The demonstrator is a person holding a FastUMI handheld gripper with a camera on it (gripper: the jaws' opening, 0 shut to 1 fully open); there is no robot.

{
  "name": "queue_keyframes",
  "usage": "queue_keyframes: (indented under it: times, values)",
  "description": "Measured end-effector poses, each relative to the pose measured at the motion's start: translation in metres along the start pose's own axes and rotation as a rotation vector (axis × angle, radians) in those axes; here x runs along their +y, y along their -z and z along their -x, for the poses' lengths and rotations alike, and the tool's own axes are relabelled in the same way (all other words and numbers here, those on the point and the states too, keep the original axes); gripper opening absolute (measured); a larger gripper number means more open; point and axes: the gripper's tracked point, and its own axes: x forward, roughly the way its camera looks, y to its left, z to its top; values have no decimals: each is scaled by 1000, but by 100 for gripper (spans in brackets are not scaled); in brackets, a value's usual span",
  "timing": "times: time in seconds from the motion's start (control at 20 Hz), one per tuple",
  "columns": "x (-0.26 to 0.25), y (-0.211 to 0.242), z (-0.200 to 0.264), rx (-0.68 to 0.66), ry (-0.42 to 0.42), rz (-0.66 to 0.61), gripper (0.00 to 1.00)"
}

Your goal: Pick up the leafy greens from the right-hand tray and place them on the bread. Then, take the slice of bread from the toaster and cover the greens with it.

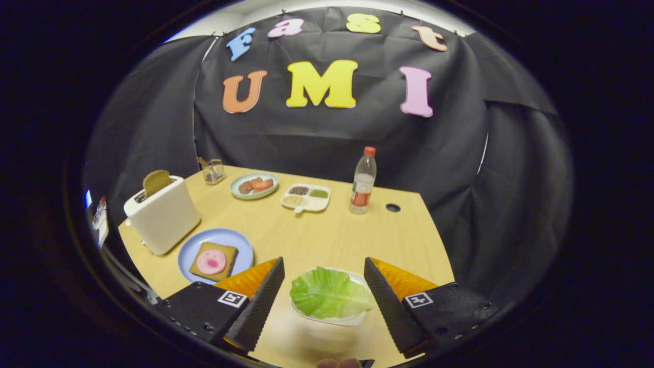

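Observation:
A green lettuce leaf [329, 294] lies on a small white tray [340, 320], right between my two fingertips and a little below them. My gripper [323, 268] is open wide, one finger on each side of the leaf, neither touching it. Ahead to the left a blue plate [189, 253] carries a brown bread slice [231, 254] topped with a pink round of ham [211, 261]. Behind that plate stands a white toaster [163, 214] with a second brown slice [156, 181] sticking up out of its slot.
Further back on the wooden table [327, 235] are a pale green plate of sausage pieces [254, 185], a divided white dish of grains [305, 197], a clear bottle with a red cap [363, 181] and a small glass holder [213, 170]. A dark cable hole [393, 207] sits right of the bottle.

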Motion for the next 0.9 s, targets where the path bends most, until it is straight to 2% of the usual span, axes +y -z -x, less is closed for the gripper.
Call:
queue_keyframes:
  times: [0.2,0.5,0.8,0.9]
  values:
    - [1,40,-38,135,-24,26,96]
    - [1,75,-82,252,-20,63,96]
    - [2,93,-94,293,-34,63,97]
    - [7,98,-95,313,-83,24,96]
